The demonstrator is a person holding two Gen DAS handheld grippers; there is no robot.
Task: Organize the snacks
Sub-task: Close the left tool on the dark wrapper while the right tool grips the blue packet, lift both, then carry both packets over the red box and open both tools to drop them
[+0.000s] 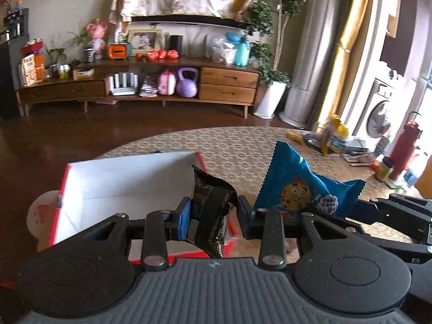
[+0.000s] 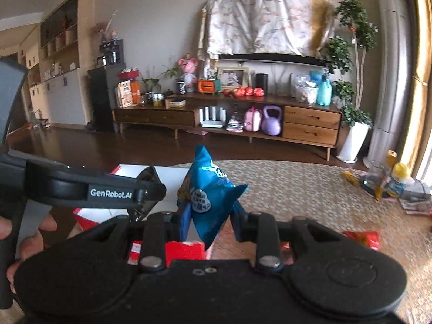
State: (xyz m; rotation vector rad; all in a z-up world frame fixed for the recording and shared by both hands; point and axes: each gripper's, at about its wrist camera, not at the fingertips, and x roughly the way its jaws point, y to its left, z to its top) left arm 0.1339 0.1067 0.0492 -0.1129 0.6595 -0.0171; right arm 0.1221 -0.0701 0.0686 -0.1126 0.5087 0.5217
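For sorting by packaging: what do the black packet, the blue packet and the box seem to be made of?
Black packet: probably glossy plastic film; it crinkles and glints.
Blue packet: likely shiny plastic film, with a serrated sealed edge.
Box: seemingly cardboard, with flat stiff walls, matte white inside and red outside.

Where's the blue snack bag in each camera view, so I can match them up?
Left wrist: the blue bag is right of centre, beside the left gripper, which holds a black packet.
Right wrist: centre, clamped in the right gripper.
Shared landmark: the purple kettlebell on the sideboard shelf.
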